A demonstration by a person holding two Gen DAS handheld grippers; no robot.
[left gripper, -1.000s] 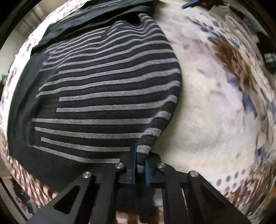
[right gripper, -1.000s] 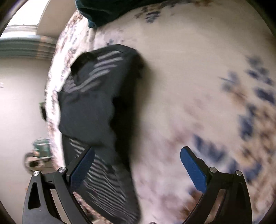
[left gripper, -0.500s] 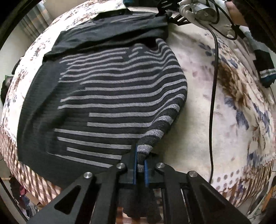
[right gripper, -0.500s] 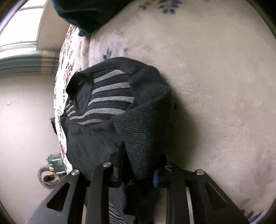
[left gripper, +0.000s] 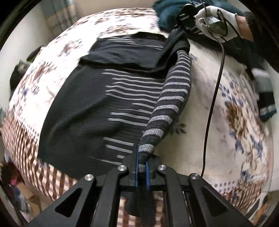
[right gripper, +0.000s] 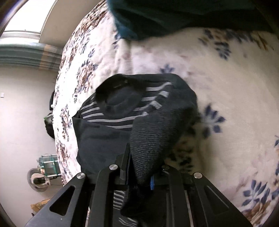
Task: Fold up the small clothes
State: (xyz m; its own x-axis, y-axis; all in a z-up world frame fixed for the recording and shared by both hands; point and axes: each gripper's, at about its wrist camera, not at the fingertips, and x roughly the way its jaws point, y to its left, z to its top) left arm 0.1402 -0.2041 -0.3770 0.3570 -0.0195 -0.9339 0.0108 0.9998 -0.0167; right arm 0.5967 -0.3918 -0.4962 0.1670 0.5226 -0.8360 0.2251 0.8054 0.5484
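Dark grey striped sweater [left gripper: 108, 104] lies spread on a bed with a floral blanket [left gripper: 235, 131], its far end folded over on itself. Left hand-held gripper [left gripper: 142, 167] is clamped tight on the sweater's near right edge, blue pads pinching a bunched strip of striped knit that runs taut up and away toward the right hand-held gripper [left gripper: 184, 19], which shows at the top of the left wrist view, held by a gloved hand [left gripper: 218, 22] with a black cable [left gripper: 212, 97] hanging down across the blanket. In the right wrist view the right hand-held gripper [right gripper: 139, 179] has its jaws closing on a thick fold of the same sweater [right gripper: 153, 125], dark ribbed fabric packed between them, one blue pad just visible at the right. Lifted edge hangs between the two grippers, rest of the garment flat on the blanket. Teal garment [right gripper: 174, 15] sits at the far end of the bed. Some motion blur.
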